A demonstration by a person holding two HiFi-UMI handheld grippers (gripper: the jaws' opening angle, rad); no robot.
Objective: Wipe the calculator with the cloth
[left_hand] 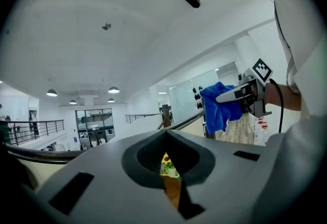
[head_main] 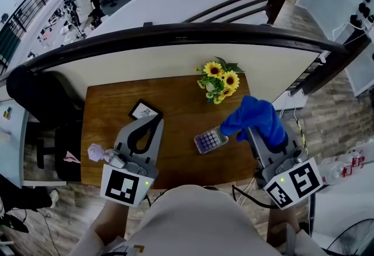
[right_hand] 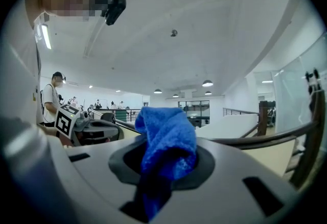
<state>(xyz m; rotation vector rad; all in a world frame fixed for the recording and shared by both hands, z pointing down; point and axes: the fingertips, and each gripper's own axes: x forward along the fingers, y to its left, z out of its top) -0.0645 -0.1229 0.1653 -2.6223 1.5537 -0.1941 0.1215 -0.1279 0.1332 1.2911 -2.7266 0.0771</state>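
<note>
Right hand-held gripper (head_main: 252, 131), clamping the cloth (head_main: 258, 114), hung just right of the calculator (head_main: 210, 141); left hand-held gripper (head_main: 154, 124), closed and empty, sat farther off.

Calc (head_main: 210, 141) on table (head_main: 175, 158), flowers (head_main: 220, 81) behind, card (head_main: 144, 111) L.

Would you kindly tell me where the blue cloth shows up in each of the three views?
Head view: the cloth is right of centre, bunched just right of the calculator.
Left gripper view: upper right, hanging from the right gripper.
Right gripper view: dead centre, clamped between the jaws.
Shared landmark: the dark handrail runs behind it in all three.
</note>
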